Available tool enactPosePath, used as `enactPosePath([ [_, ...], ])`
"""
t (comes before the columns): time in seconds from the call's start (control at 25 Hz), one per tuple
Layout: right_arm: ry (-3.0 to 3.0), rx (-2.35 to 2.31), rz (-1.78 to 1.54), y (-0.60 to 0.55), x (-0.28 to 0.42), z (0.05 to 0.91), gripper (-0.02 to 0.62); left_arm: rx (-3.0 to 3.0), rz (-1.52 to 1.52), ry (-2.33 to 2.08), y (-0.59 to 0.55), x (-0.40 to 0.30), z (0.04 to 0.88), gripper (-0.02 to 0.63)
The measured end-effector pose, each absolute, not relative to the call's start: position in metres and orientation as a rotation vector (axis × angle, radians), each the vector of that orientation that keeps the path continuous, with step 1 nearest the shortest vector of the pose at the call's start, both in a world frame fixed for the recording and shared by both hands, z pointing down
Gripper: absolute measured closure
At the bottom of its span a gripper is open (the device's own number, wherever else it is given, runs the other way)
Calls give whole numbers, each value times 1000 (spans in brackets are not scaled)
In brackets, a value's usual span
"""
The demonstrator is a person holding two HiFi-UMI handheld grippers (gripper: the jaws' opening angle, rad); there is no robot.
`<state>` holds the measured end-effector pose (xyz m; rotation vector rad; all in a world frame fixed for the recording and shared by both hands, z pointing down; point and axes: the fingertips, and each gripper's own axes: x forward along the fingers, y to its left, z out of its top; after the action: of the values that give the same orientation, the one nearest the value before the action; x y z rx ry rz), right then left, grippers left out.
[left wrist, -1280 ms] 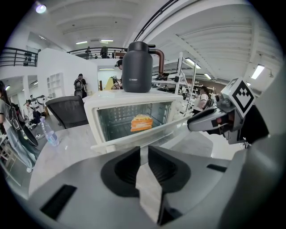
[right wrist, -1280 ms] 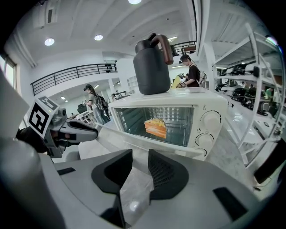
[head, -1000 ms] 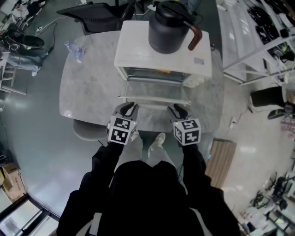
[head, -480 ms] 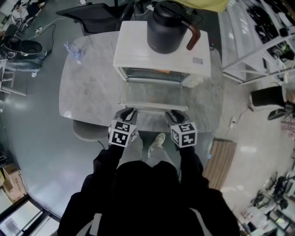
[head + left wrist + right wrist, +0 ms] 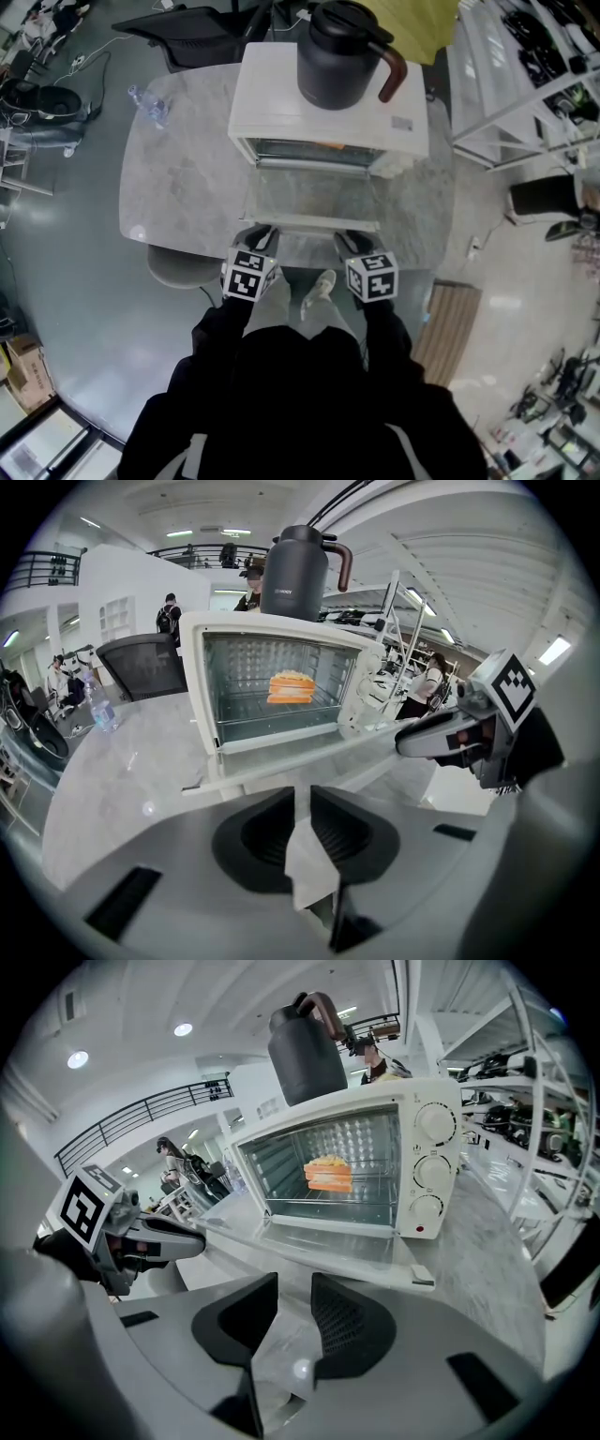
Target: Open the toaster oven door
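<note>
The white toaster oven (image 5: 328,108) stands on the grey table (image 5: 178,187) with its glass door (image 5: 314,202) folded down flat toward me. Orange-topped toast (image 5: 292,686) sits on the rack inside. My left gripper (image 5: 258,236) hovers just before the door's front edge at its left end, and its jaws stand open by a narrow slit with nothing in them. At the door's right end my right gripper (image 5: 352,242) is open a little wider, with only tabletop showing between its fingers. Neither touches the door. Each gripper view shows the other gripper across the door (image 5: 319,1241).
A dark kettle (image 5: 342,52) with a brown handle stands on top of the oven. A plastic bottle (image 5: 150,101) lies at the table's far left. A black chair (image 5: 197,33) sits behind the table, a grey stool (image 5: 173,267) at its near left edge, and shelving (image 5: 525,84) to the right.
Both grippers have drawn back from the door's front edge toward the near table edge and sunk a little. The door stays folded down.
</note>
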<state>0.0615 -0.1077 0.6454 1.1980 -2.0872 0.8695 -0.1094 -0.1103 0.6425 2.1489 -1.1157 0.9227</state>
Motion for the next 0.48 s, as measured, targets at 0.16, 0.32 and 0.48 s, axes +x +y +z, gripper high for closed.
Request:
enactPosePath([
  [0.16,-2080,1209,895,-104,62,650,485,2138,926,-1114,-107,-109,646,554],
  [0.32,-2072,1229,897,-104,62,651,485,2131,931,-1115,-106,-109,649,554],
  [0.48,-2057,1236,918,-98,62,656,485,2117,931,-1105,-102,-110,655,554],
])
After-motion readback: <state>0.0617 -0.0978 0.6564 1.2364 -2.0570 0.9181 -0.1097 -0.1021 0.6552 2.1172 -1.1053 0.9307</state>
